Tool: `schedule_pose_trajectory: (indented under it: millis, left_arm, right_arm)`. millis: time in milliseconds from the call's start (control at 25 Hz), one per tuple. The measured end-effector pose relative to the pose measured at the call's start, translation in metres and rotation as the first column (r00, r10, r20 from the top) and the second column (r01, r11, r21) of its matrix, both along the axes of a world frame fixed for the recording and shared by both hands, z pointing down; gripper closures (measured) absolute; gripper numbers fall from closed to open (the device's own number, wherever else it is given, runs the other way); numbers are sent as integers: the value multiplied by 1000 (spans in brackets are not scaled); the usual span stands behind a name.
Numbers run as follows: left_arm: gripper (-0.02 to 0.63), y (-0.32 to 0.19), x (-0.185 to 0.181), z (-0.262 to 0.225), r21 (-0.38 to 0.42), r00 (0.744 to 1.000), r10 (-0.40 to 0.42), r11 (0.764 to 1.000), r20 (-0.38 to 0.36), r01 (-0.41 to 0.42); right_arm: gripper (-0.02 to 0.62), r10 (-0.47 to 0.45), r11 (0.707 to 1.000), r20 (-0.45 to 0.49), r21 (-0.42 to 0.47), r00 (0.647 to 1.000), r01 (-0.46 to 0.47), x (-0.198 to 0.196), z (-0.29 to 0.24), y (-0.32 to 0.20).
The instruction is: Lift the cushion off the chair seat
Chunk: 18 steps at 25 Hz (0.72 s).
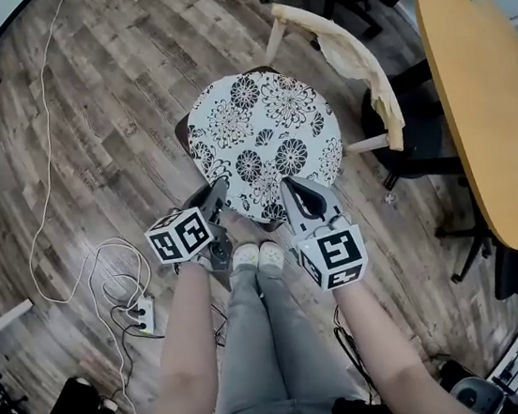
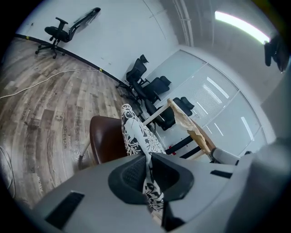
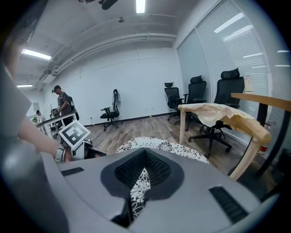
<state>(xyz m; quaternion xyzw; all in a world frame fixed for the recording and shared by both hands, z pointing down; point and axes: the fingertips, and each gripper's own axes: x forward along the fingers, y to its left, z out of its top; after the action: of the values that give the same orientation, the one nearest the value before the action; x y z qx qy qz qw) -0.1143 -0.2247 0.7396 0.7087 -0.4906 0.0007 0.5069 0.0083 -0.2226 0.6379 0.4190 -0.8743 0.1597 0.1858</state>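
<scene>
The left claw (image 1: 219, 189) is pinching the near rim of the cushion (image 1: 264, 139). Its jaws are nearly together with the patterned fabric (image 2: 136, 134) pressed flat between the pads. The right claw (image 1: 293, 189) is doing the same a little further along that rim, clamping a fold of the floral cover (image 3: 159, 145) in its narrow gap. Both claws are gripping only the thin edge.

Seen from the left claw (image 2: 148, 175), the cushion is standing tilted, with its near side raised clear of the brown chair seat (image 2: 104, 141). I cannot tell whether its far side is touching the seat.

To do this well, the person is probably needing to raise both claws together and level, so that neither pinch takes all the weight. The squeeze should be staying firm, since soft fabric could slide out. The cushion should also be clearing the chair back (image 1: 342, 48), where a beige cloth is hanging.

To the right a yellow-topped surface (image 1: 481, 96) is standing well apart from the chair. The plank floor (image 1: 88, 129) is carrying a white cable (image 1: 47, 182) and a power strip (image 1: 142, 313). Black office chairs (image 3: 200, 98) are lining the white wall, and a person (image 3: 61, 102) is standing far off.
</scene>
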Motion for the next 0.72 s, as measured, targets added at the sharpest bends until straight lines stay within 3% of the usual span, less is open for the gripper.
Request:
schedule_pose_trajectory:
  millis: [720]
  left_arm:
    - [591, -1, 29, -93, 96, 997, 25, 995, -72, -18]
  right_arm:
    - [571, 59, 997, 2, 56, 998, -59, 23, -83, 0]
